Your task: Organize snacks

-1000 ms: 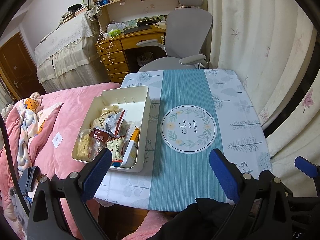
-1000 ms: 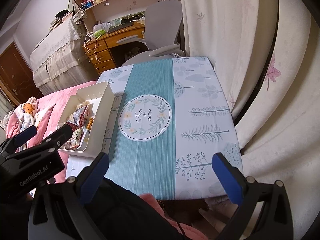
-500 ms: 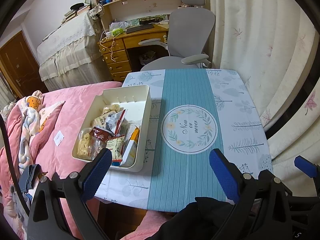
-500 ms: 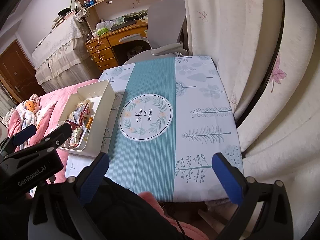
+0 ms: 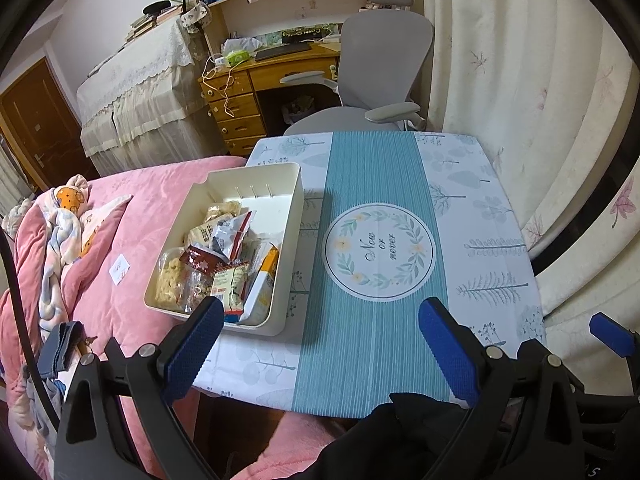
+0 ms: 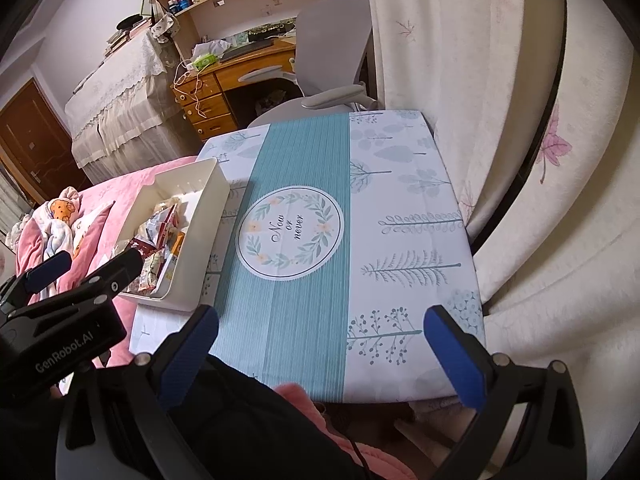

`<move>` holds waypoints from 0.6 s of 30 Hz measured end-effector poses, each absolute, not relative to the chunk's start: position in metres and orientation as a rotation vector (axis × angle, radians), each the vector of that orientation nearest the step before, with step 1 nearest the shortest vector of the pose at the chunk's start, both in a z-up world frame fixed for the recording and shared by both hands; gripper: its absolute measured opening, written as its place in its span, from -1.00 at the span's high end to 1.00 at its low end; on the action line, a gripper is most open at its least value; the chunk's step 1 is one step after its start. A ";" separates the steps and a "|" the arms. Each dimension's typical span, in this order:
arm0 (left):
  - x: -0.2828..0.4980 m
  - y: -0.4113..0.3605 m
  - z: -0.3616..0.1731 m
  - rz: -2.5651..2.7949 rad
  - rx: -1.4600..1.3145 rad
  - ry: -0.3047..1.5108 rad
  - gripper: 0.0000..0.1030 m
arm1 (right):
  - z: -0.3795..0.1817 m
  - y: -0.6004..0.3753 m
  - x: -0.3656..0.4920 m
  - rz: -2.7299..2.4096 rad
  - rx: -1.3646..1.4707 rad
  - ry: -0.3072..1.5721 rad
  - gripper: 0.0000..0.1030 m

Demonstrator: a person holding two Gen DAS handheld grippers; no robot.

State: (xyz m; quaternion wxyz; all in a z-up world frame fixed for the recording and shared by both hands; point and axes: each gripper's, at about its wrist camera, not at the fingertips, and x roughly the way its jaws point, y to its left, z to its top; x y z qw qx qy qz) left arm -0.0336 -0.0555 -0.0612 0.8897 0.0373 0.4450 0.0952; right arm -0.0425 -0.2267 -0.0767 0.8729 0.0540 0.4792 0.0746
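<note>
A cream plastic bin (image 5: 288, 200) stands at the left edge of the table (image 5: 472, 216), partly over the pink bed. It holds several snack packets (image 5: 224, 256), piled at its near end. The bin also shows in the right wrist view (image 6: 200, 216). My left gripper (image 5: 320, 344) is open and empty, held above the table's near edge, to the right of the bin's near end. My right gripper (image 6: 320, 348) is open and empty above the near edge, right of the left gripper. The left gripper's body shows in the right wrist view (image 6: 72, 304).
The table carries a teal and white cloth with a round wreath print (image 5: 378, 258). A grey office chair (image 5: 372, 76) and a wooden desk (image 5: 256, 92) stand beyond the far edge. Cream curtains (image 5: 540, 80) hang close on the right. A pink bed (image 5: 120, 240) lies left.
Both views have shifted slightly; the table and bin sit a little lower and nearer in the frames. Both grippers stay open and empty. The snacks have not moved.
</note>
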 end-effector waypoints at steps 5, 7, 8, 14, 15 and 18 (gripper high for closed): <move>-0.038 -0.058 -0.062 0.196 0.082 0.940 -0.89 | -0.078 -0.230 -0.044 0.156 0.116 1.004 -1.00; -0.041 -0.054 -0.063 0.198 0.077 0.949 -0.89 | -0.079 -0.230 -0.046 0.159 0.115 1.004 -1.00; -0.038 -0.054 -0.065 0.198 0.077 0.953 -0.89 | -0.080 -0.229 -0.047 0.161 0.115 1.008 -1.00; -0.041 -0.054 -0.064 0.202 0.099 0.955 -0.89 | -0.080 -0.230 -0.051 0.164 0.122 1.015 -1.00; -0.042 -0.053 -0.064 0.202 0.101 0.955 -0.89 | -0.080 -0.230 -0.051 0.164 0.122 1.016 -1.00; -0.041 -0.053 -0.064 0.203 0.106 0.952 -0.89 | -0.080 -0.230 -0.051 0.163 0.124 1.015 -1.00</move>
